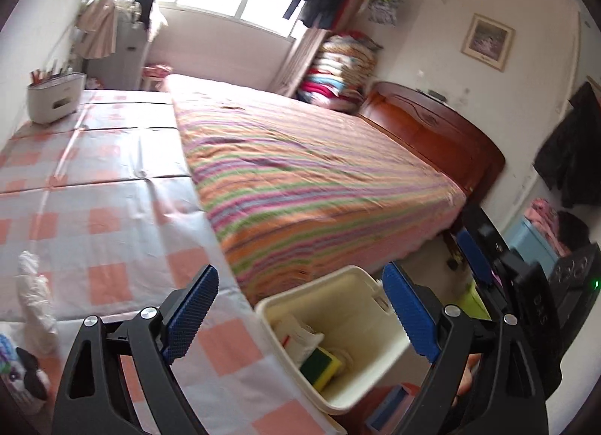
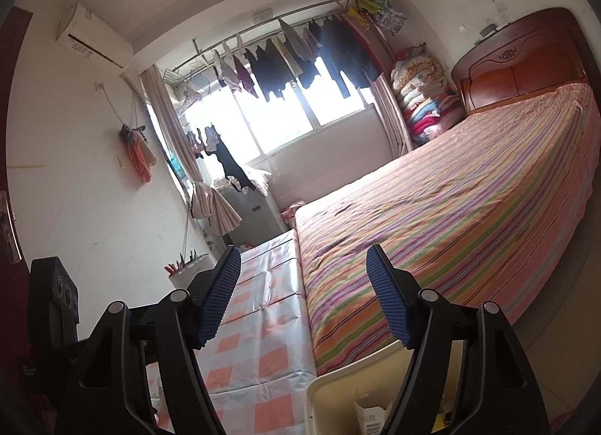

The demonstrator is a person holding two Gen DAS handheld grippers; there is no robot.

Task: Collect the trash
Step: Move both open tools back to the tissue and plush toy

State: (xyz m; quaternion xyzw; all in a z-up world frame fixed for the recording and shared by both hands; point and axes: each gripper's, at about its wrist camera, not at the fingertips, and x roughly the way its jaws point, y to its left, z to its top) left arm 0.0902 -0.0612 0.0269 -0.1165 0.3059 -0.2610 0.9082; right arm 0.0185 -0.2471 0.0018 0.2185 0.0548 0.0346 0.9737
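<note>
From the left wrist camera, the left gripper (image 1: 298, 316) has its blue ribbed fingers (image 1: 189, 316) spread wide, with nothing between them. It hangs over the edge of a table covered in a pink-and-white checked cloth (image 1: 112, 187). Just below and between the fingers stands a cream bin (image 1: 379, 371), beside the table's edge and close to the foot of the bed. Inside the bin lie a yellow-and-green sponge (image 1: 321, 363) and some white paper or packaging (image 1: 296, 333). On the cloth at the left lies a crumpled white plastic bag (image 1: 33, 296), and near the bottom left corner sits a small colourful item with a dark part (image 1: 22, 371), too blurred to name. At the far end of the table stands a white container holding sticks or utensils (image 1: 56, 97). The bed with its striped cover (image 1: 311, 172) runs along the table, with a wooden headboard (image 1: 435, 127) at the wall. The right gripper (image 1: 477, 258) shows at the right edge, beyond the bin.

From the right wrist camera, the right gripper (image 2: 304, 299) is also wide open and holds nothing. It points along the checked cloth (image 2: 263, 307) toward the window (image 2: 278, 115), where clothes hang on a rail (image 2: 300, 52). The cream bin (image 2: 338, 390) sits at the bottom, under the gripper's right finger, with a piece of white paper or card bearing a barcode (image 2: 370, 416) inside. The striped bed (image 2: 450, 202) fills the right side, and folded blankets (image 2: 424, 97) are stacked near the headboard (image 2: 522, 59). An air conditioner (image 2: 94, 37) hangs on the left wall.
</note>
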